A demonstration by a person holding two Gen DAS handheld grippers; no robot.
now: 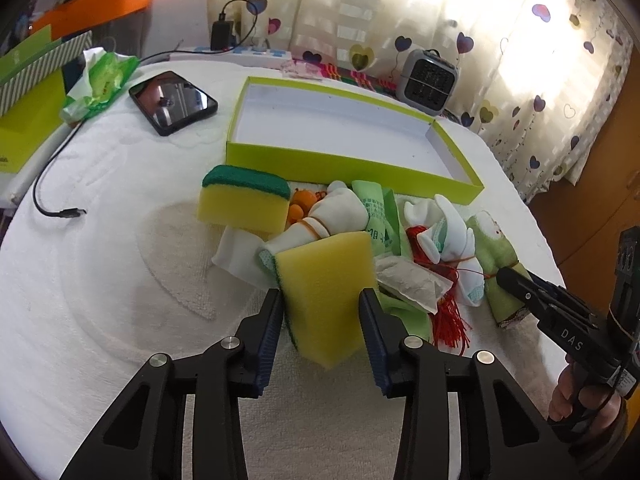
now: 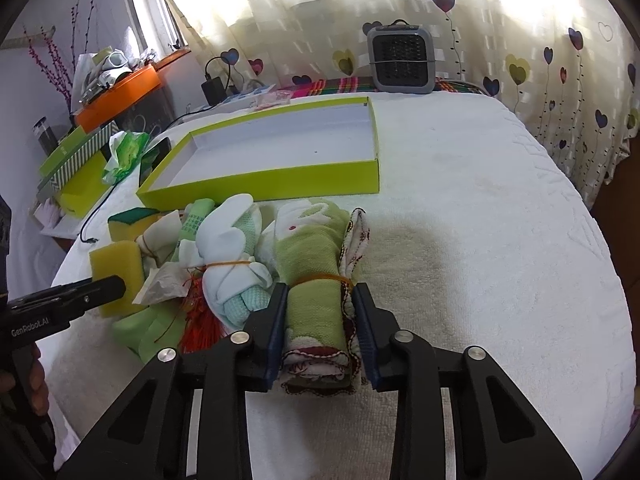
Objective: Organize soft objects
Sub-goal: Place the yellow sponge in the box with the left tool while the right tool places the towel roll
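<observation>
In the left wrist view, the left gripper (image 1: pixel 322 312) is closing its two fingers on a yellow sponge (image 1: pixel 326 280) at the lower centre of the frame, and the sponge is standing on its edge between the pads. In the right wrist view, the right gripper (image 2: pixel 320 324) is squeezing a rolled green towel (image 2: pixel 314 276), which is tied with a rubber band and is lying at the centre of the frame on the white bedcover (image 2: pixel 480 240).

The other soft things are lying in a small heap just in front of the green box (image 1: pixel 344 160): a second sponge (image 1: pixel 244 200) with a dark green top at the middle left, a white cloth bundle (image 1: pixel 336 212), a paper sachet (image 1: pixel 412 286) and a red tassel (image 1: pixel 452 320). The box is sitting in the upper centre and nothing is inside it yet.

The sponge is probably very light and is giving way under pressure, so a grip across its flat sides near the middle seems safest. The towel roll is looking soft but firm enough; holding it close to the rubber band should be keeping the roll from opening. Both things seem easy to lift and are unlikely to break if they fall.
</observation>
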